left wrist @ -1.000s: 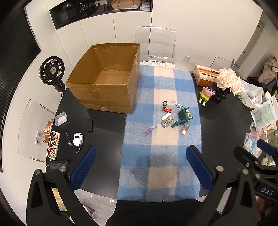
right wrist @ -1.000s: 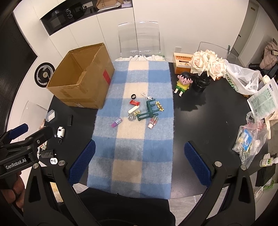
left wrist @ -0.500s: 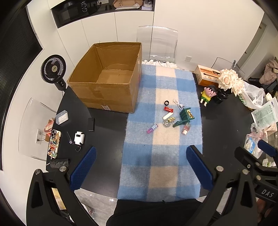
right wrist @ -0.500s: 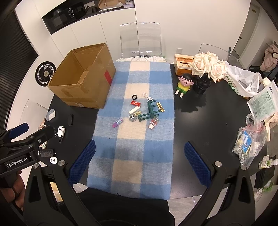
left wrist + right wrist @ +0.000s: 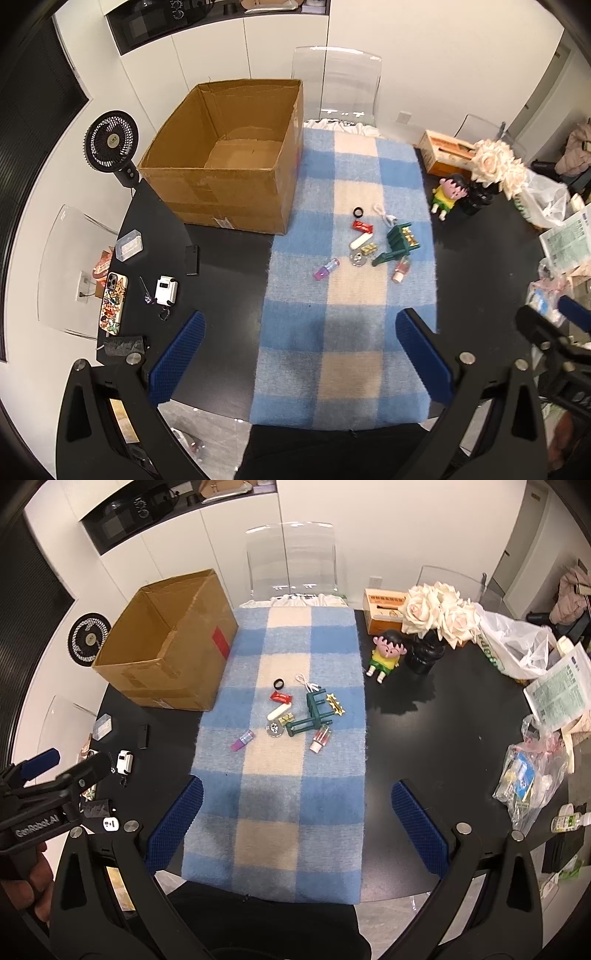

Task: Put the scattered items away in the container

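Note:
An open cardboard box [image 5: 225,158] [image 5: 166,657] stands empty at the table's far left. Small items lie clustered on the blue-and-cream checked cloth [image 5: 354,325] [image 5: 288,794]: a green toy chair [image 5: 397,242] [image 5: 314,712], a purple tube [image 5: 326,268] [image 5: 242,740], a red packet [image 5: 362,226] [image 5: 280,698], a white capsule [image 5: 361,242] [image 5: 279,712], a black ring [image 5: 358,212] [image 5: 279,684], a white cable [image 5: 384,216] [image 5: 306,681] and a small red-and-clear bottle [image 5: 402,268] [image 5: 320,738]. My left gripper [image 5: 295,354] and right gripper [image 5: 295,827] hang open and empty, high above the cloth's near end.
A fan [image 5: 110,142] stands left of the box. A phone [image 5: 112,308], a white gadget [image 5: 166,290] and a clear case [image 5: 129,245] lie on the black table's left. A doll [image 5: 386,655], a vase of roses [image 5: 439,620], an orange box [image 5: 384,609] and plastic bags [image 5: 532,775] fill the right side.
Both grippers have drifted slightly up and back, so the table scene has shrunk a little in both views. Nothing on the table has moved and both grippers remain open.

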Tool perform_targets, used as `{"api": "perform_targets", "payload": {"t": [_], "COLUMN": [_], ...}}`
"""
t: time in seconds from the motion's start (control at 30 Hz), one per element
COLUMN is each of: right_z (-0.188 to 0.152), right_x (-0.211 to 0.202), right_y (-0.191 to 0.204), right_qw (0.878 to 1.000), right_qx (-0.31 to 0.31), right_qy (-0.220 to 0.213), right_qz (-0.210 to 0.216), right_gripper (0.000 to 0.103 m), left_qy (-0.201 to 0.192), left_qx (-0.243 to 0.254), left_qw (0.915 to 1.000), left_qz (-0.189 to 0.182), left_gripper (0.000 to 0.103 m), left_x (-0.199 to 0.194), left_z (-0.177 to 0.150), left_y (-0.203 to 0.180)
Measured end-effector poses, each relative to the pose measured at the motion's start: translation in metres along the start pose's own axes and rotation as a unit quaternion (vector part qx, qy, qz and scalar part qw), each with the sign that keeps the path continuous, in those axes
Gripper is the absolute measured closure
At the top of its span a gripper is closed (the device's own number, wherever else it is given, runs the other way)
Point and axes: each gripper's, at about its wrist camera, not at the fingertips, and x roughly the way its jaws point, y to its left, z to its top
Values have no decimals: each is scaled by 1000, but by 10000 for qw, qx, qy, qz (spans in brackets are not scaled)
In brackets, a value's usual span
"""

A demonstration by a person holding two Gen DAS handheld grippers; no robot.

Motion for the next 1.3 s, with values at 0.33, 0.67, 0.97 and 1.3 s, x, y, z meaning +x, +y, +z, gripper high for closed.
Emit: {"api": "perform_targets", "payload": {"t": [0.33, 0.67, 0.97, 1.3], "right_z": [12, 35, 42, 37], "right_x": [48, 89, 134, 194], "right_y": [-23, -20, -30, -40], "right_qw": [9992, 9983, 9970, 9953], "right_qx": [196, 98, 132, 135], "right_qy": [267, 514, 719, 923], "right_qz": [227, 248, 258, 271], "right_gripper": [0, 1, 1, 1], "left_qy": [359, 575, 880, 956], "left_qx": [23, 80, 96, 294], "left_qw": [9993, 9978, 9957, 9946], "left_qz": [-42, -312, -277, -281], "left_gripper": [1, 1, 1, 1], "left_x": [59, 98, 147, 204], "left_z": [13, 31, 29, 29], "left_y": [-9, -19, -19, -22]}}
